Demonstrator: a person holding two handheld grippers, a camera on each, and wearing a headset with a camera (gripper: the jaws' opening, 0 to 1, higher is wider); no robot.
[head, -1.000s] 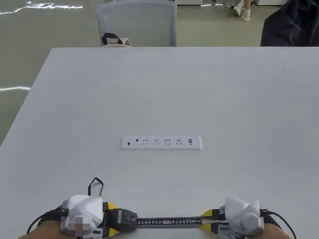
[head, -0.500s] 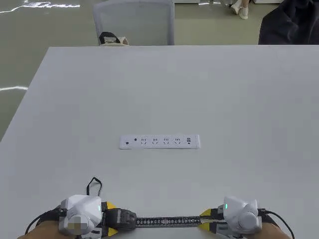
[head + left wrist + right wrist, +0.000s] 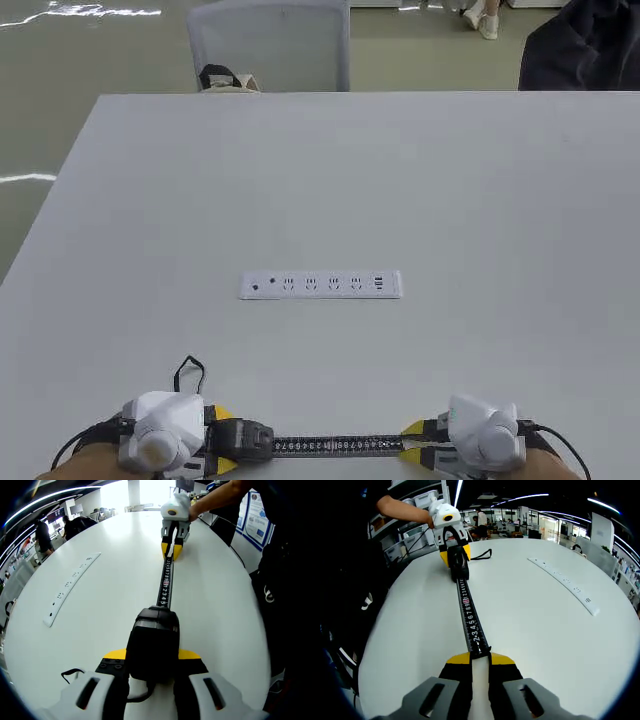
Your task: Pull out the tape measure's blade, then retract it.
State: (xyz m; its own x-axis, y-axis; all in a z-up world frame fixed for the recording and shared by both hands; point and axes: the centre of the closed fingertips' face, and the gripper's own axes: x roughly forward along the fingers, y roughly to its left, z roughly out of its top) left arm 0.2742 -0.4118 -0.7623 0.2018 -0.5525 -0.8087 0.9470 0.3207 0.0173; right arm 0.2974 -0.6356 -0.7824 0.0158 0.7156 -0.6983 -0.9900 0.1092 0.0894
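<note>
The black tape measure case [image 3: 152, 642] sits between the jaws of my left gripper [image 3: 151, 655], which is shut on it; the case [image 3: 249, 441] lies at the table's near edge in the head view. Its black blade [image 3: 338, 443] with white numbers runs flat along the table to my right gripper [image 3: 411, 442]. In the right gripper view the blade [image 3: 470, 617] ends between my right gripper's [image 3: 480, 656] yellow-tipped jaws, which are shut on its tip. The left gripper [image 3: 453, 550] shows at the far end there, and the right gripper [image 3: 173, 537] shows far off in the left gripper view.
A white power strip [image 3: 320, 285] lies in the middle of the white table [image 3: 400, 180]. A black wrist loop [image 3: 190, 372] trails from the case. A grey chair [image 3: 268, 45] stands behind the far edge. The blade runs close to the near edge.
The camera shifted slightly between the oldest frame and the later ones. The grippers, case and blade hold about the same spacing.
</note>
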